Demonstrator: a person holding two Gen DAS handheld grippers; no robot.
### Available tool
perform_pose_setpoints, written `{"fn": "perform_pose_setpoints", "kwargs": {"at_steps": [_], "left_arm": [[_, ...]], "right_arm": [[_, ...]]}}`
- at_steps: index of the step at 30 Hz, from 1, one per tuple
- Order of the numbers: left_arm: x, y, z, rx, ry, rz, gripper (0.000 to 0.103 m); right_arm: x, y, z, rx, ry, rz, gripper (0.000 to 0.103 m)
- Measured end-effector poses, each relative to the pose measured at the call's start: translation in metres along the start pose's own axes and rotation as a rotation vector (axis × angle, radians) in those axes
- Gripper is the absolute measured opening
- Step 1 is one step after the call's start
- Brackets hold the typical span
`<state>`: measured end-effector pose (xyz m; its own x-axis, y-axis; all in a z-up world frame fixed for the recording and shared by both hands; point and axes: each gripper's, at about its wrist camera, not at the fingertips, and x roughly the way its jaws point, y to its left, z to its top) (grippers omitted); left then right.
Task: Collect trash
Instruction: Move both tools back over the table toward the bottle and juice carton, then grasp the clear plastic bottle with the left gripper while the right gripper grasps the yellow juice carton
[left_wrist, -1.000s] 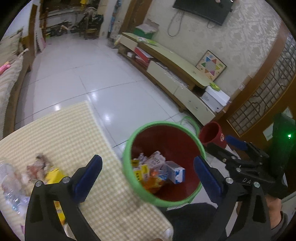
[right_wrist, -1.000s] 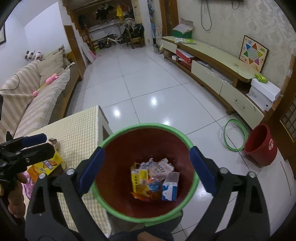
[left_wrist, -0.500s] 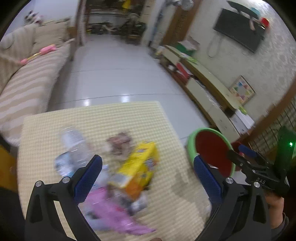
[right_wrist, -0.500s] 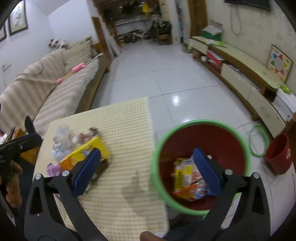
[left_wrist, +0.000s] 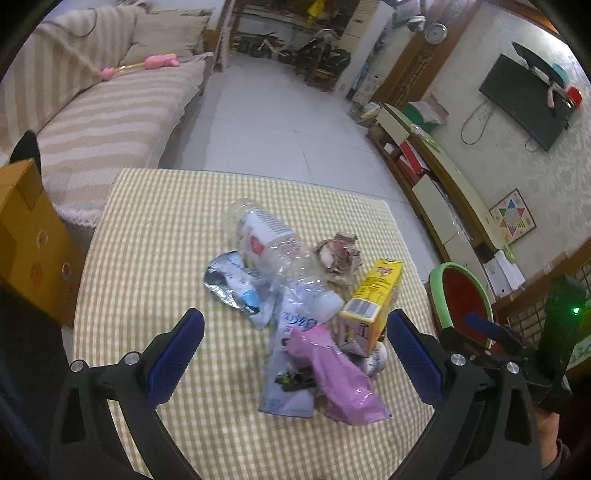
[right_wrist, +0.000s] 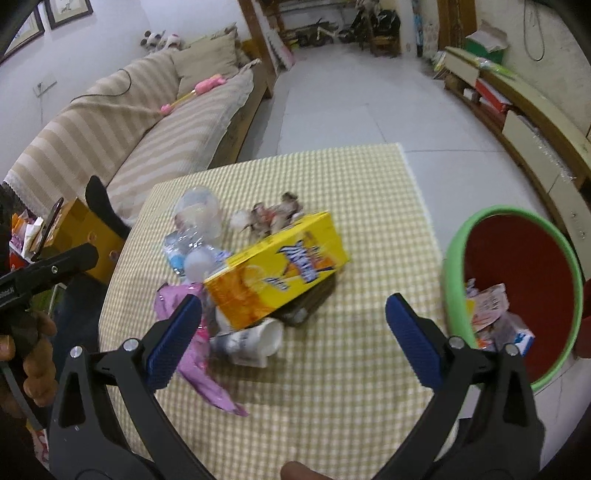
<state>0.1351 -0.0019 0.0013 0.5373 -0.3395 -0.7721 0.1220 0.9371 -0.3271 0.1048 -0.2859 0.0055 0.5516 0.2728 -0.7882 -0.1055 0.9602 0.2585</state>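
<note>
Both tongs are held side by side, the left tongs (left_wrist: 295, 354) and right tongs (right_wrist: 293, 338) spread wide, gripping nothing

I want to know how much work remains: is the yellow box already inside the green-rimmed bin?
No, the yellow box lies on the checked table among other trash, left of the bin.

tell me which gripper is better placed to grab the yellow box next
Right, probably. The right gripper is open with the yellow box just ahead; the left gripper faces the pink wrapper.
</note>
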Motion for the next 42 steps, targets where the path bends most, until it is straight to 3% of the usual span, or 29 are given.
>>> {"fn": "perform_pose_setpoints", "kwargs": {"at_steps": [8,16,26,33,36,42], "left_arm": [[0.018,0.021,0.01,-0.068,0.012,-0.003,0.095],[0.071,0.022,0.041,-0.138,0.084,-0.019,0.095],[0.139,0.023,0.071,-0.167,0.163,0.063,0.095],[0.165,0.026,0.069,-0.148,0.206,0.096,0.095],[0.17,0.025,0.068,-0.127,0.217,0.092,0.084],[0.17,0.019,0.069,-0.13,0.218,0.035,0.066]], "right_arm": [[0.024,0.008,0.007,0.035,0.038,0.024,0.098],[0.048,-0.004,0.017,0.104,0.067,0.04,0.098],[0.095,-0.023,0.027,0.234,0.143,0.113,0.098],[0.109,0.0,0.037,0.149,0.131,0.107,0.095],[0.111,0.011,0.041,0.087,0.125,0.093,0.086],[0.113,0.023,0.045,0.037,0.121,0.09,0.081]]}}
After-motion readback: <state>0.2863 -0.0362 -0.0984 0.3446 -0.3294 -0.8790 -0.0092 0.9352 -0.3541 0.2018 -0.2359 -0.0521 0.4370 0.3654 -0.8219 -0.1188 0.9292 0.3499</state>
